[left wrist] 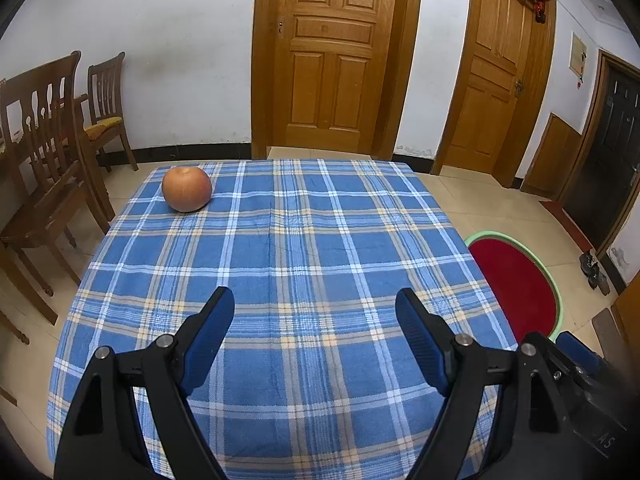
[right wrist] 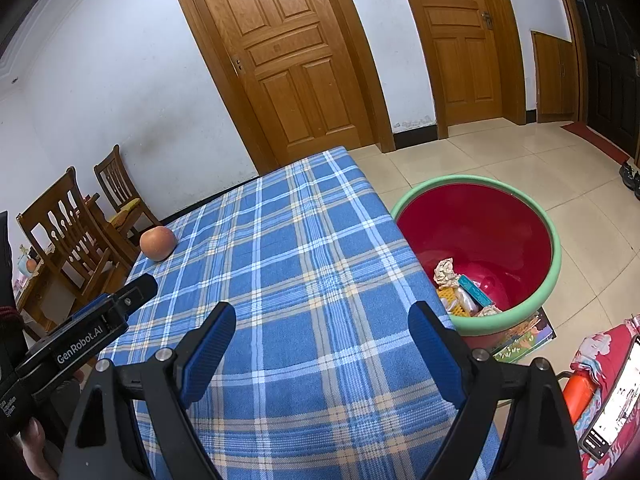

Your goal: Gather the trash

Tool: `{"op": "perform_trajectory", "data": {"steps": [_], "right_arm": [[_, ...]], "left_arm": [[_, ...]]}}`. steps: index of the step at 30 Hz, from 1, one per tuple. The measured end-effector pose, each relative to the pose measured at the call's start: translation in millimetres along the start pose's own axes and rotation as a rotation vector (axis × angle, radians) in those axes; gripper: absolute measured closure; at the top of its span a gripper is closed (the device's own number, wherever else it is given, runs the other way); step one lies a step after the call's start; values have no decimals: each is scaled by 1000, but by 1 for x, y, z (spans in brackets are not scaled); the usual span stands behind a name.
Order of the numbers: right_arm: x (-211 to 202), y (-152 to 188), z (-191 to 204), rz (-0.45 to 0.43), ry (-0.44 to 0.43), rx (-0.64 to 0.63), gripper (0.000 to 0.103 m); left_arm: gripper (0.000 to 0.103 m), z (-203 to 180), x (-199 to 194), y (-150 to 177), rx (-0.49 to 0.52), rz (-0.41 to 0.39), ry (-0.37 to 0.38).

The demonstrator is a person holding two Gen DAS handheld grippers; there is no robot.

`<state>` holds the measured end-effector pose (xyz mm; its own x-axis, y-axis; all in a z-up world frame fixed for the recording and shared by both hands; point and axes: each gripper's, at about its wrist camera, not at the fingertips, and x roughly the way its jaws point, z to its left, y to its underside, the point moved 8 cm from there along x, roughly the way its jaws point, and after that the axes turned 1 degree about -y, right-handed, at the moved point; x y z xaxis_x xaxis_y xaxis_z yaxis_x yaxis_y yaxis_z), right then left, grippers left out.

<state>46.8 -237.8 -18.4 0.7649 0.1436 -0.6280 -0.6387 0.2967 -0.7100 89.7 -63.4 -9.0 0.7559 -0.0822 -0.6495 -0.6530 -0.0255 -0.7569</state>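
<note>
Both grippers, left (left wrist: 315,304) & right (right wrist: 322,318), wide open, empty, apple (left wrist: 187,189) near tablecloth (left wrist: 304,240) far-left edge, bin (right wrist: 554,256) beside right edge.

Both cameras sit just behind their own gripper, close above the near edge of the bench (left wrist: 304,240), tilted down toward the far doors (left wrist: 332,52). The left view faces straight across the cloth. The right view is rolled and takes in the tub (right wrist: 554,264) on the floor at right. Both share the bench, apple (left wrist: 187,189), chairs (left wrist: 44,152) and doors.
</note>
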Motion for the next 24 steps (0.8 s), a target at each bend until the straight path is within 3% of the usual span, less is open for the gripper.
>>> {"op": "perform_trajectory", "data": {"steps": [24], "right_arm": [[0, 0, 0, 0, -1, 0, 13]], "left_arm": [[21, -4, -1, -1, 3, -3, 2]]}}
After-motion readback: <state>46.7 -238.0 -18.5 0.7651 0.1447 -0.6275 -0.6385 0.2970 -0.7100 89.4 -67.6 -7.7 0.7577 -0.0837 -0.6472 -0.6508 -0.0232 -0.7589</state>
